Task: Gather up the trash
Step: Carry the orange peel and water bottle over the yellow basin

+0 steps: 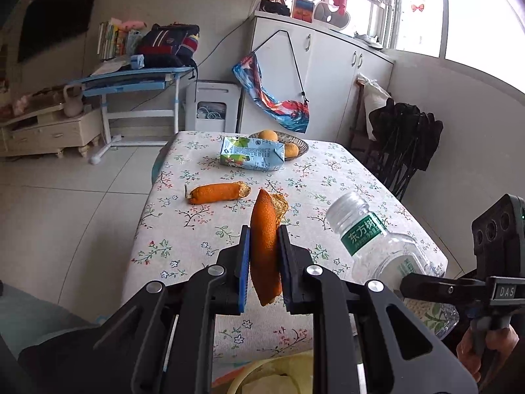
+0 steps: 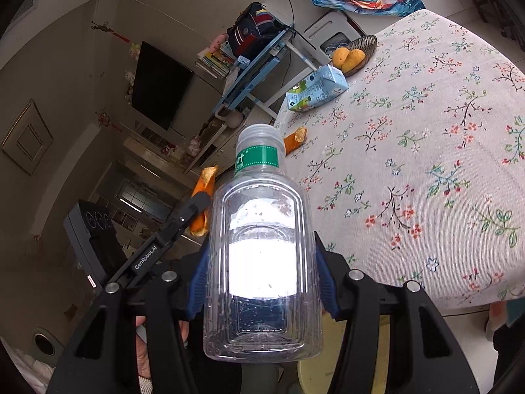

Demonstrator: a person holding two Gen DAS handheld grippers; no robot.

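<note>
while the left gripper (image 1: pixel 264 259) clamps an orange peel (image 1: pixel 266 246) upright and the right gripper (image 2: pixel 261 275) holds the empty bottle (image 2: pixel 261 246), a yellow bin (image 1: pixel 275 377) lies directly under both.

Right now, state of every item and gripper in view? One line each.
left gripper: shut on an orange peel strip, held off the table.
orange peel strip: upright between the pads.
right gripper: shut on a clear bottle.
clear bottle: uncapped, looks empty, lifted.
second peel: lying on the tablecloth.
carton: lying on its side, beside the fruit basket.
fruit basket: on the table, holding fruit.
</note>
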